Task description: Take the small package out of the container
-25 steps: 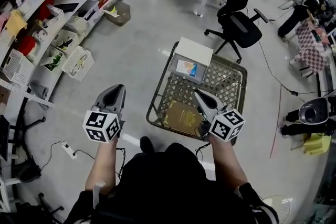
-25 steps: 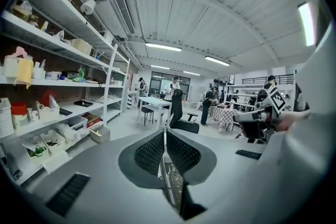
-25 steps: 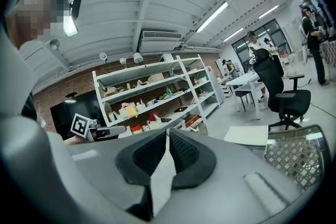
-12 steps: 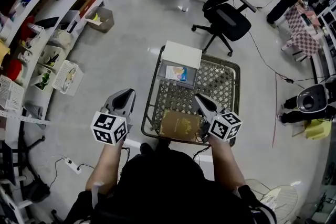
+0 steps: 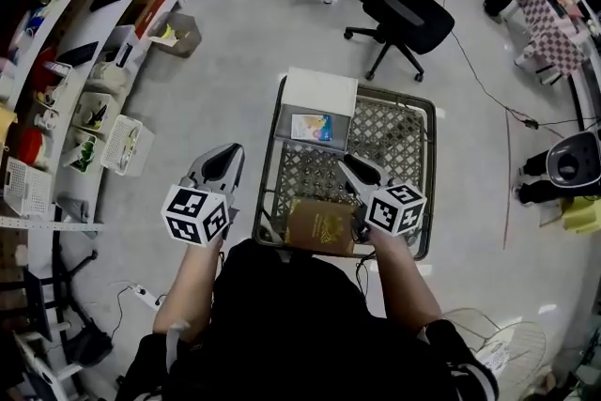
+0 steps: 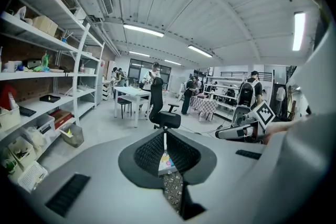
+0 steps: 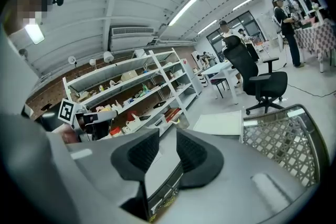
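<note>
Two grippers reach forward; the left gripper [image 5: 225, 157], just left of the wire basket [image 5: 430, 183], has its fingers together on nothing; the right gripper [image 5: 347, 164], over the basket's near end, has fingers slightly apart, just opening, empty; the brown package [image 5: 319, 225] lies flat on the basket floor below it; a white box [image 5: 319, 99] sits at the far end.

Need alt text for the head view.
A person stands at a wire basket on the floor; the right gripper, jaws just opening and empty, hovers over a brown package inside, the left gripper outside the left rim. A white box sits at the far end.
</note>
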Tool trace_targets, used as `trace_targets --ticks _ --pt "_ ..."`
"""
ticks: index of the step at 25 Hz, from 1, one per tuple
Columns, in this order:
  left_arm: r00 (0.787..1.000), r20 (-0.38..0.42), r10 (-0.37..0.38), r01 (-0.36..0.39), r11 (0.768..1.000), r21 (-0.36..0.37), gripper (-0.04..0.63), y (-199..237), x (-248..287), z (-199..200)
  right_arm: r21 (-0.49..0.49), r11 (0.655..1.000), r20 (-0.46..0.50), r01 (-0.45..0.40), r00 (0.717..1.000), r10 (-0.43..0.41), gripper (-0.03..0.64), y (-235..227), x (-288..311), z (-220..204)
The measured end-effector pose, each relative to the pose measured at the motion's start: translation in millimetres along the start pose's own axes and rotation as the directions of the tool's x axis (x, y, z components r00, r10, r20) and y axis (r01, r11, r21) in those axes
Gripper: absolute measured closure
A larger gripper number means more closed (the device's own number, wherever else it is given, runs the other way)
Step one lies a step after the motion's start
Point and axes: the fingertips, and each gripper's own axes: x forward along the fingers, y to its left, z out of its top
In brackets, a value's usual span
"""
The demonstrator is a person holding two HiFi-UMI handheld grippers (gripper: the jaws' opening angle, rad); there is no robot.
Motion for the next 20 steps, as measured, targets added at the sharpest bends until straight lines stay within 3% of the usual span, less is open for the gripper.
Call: trace_targets --ticks 8,20 --pt "0.996 -0.055 -0.07 0.068 0.997 -0.042 0.575 24 41 -18 0.009 0.996 -0.067 0.093 0.993 -0.092 0.472 -30 38 -10" --pt "0.969 -0.157 -0.191 0.182 0.981 -0.07 0.575 55 103 -41 0.024 0.976 -0.211 0.217 0.955 -0.208 0.434 -68 99 -35"
